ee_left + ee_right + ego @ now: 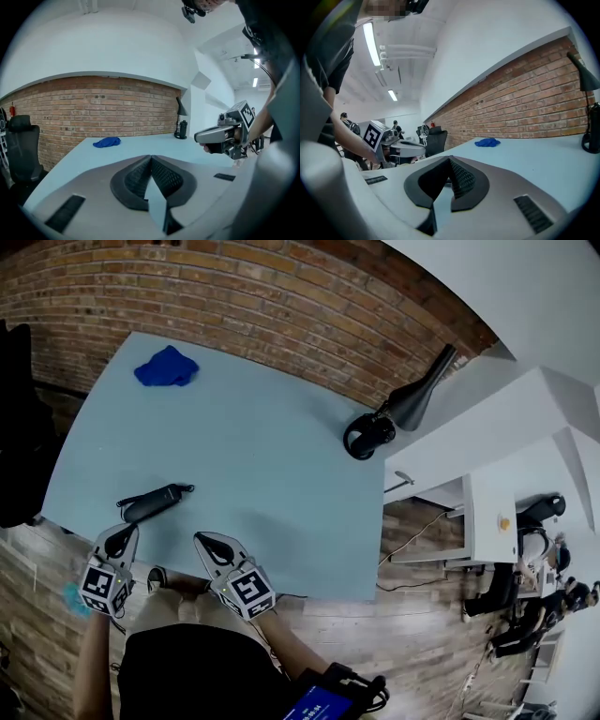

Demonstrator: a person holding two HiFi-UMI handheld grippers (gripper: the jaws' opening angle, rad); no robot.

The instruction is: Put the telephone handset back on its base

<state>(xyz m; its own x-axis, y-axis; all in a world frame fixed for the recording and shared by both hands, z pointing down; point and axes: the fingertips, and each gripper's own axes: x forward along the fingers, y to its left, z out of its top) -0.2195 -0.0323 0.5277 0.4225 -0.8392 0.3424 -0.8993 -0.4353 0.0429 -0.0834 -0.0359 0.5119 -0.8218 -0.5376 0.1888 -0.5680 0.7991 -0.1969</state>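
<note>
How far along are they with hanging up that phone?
Done: I cannot tell; the black telephone lies as one dark shape on the table. In hand: nothing; both the left tongs and right tongs are shut, empty, short of it. Remaining: possibly the whole job.

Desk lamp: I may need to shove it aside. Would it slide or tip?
Probably top-heavy: the desk lamp leans its long shade well out past its round base, so a high push could tip it. Pushed low at the base, it would likely slide on the smooth table. It looks rigid, not floppy.
</note>
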